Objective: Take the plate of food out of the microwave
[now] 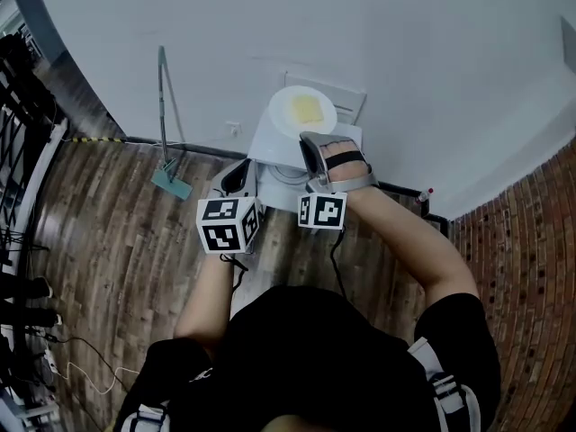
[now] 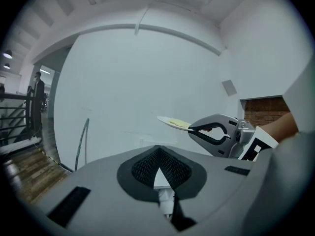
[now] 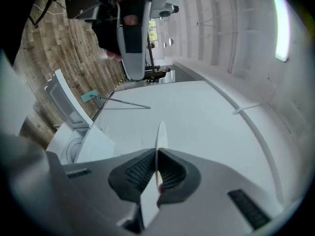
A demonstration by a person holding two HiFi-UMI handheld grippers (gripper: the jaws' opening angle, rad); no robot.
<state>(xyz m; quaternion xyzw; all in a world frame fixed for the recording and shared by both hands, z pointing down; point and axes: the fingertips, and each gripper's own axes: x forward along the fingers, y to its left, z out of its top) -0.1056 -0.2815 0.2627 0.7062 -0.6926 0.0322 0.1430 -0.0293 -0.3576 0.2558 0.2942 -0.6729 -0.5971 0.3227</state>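
A white plate (image 1: 302, 111) with a yellow piece of food on it hangs in the air over the white microwave (image 1: 347, 98). My right gripper (image 1: 309, 140) is shut on the plate's near rim. In the right gripper view the plate (image 3: 160, 134) shows edge-on between the pads (image 3: 139, 170). The microwave's door (image 3: 63, 101) stands open at the left, with the glass turntable (image 3: 74, 149) below it. From the left gripper view, plate (image 2: 173, 122) and right gripper (image 2: 193, 128) show from the side. My left gripper (image 1: 236, 179) is shut and holds nothing, left of the plate and lower.
A long-handled dustpan (image 1: 170, 183) leans on the white wall left of the microwave, near a wall socket (image 1: 233, 129). A brick wall (image 1: 531, 241) stands to the right. The floor is wooden, and railings (image 1: 18, 133) run along the far left.
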